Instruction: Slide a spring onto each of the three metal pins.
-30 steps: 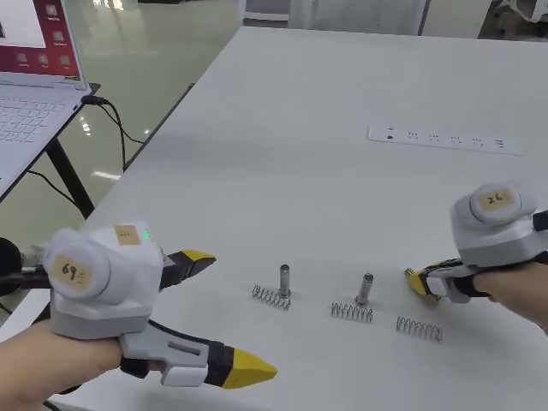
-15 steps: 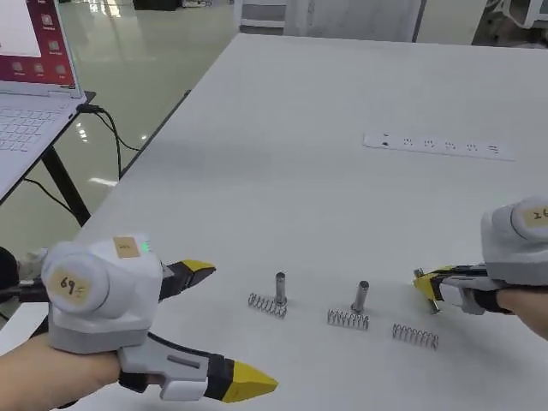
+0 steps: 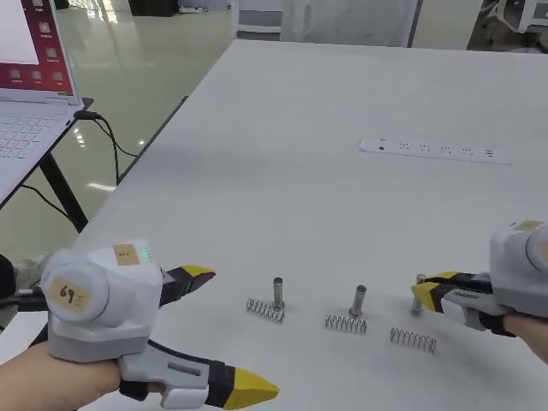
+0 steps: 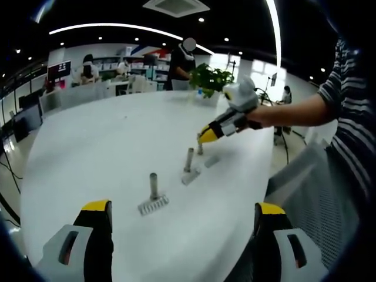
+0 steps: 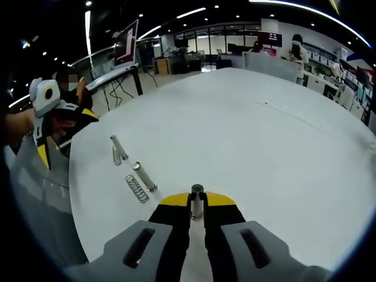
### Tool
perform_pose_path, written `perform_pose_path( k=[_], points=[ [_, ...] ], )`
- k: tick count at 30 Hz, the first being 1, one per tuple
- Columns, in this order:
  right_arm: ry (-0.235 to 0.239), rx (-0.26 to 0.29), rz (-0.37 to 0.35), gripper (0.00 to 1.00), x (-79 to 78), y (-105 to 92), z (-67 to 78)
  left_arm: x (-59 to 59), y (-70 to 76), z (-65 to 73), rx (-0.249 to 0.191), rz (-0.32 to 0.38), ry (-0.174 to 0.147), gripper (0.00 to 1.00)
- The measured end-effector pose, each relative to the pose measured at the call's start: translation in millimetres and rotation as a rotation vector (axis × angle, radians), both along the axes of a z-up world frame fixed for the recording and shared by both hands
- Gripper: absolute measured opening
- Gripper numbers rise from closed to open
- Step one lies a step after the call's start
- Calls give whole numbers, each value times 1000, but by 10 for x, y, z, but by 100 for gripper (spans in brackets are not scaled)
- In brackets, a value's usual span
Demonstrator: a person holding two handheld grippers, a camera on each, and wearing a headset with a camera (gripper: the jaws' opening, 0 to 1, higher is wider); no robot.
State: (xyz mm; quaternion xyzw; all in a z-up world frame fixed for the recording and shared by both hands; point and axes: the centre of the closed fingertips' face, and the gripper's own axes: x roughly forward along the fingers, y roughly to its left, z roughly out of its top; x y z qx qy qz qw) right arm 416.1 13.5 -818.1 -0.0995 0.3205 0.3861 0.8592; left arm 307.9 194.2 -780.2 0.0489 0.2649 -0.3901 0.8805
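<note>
Right gripper (image 3: 421,295): clenched on the third pin (image 5: 197,192), by the desk's (image 3: 342,171) near edge.
Left gripper (image 3: 238,334): released, holding nothing.
Springs (image 3: 413,340): all lying flat, none threaded.
Risk: if you twist, your pin may slip.

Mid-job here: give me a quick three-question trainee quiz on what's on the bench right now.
1. True or false: the right tool is shut on a short steel pin.
2. How many coiled wire springs lie on the white table? A two, B three, C five.
3. Fill in: the jaws of the left tool stand ____.
Key: 1 true; 2 B; 3 open.
</note>
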Motion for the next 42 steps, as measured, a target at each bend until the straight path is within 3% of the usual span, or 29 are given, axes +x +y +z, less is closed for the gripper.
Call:
perform_pose_path(
  k=[9,21,30,42],
  points=[
    [-41,-32,16,5,-48,-24,-7,-1,12,-2,-1,7,-1,98],
    [-31,-32,28,6,-87,-14,-13,-16,11,-8,-6,11,0,97],
    [-29,-18,33,14,-117,36,17,-19,16,11,-7,13,-5,98],
    [-62,1,30,23,-111,-14,110,-12,12,10,-7,13,-6,98]
  ],
)
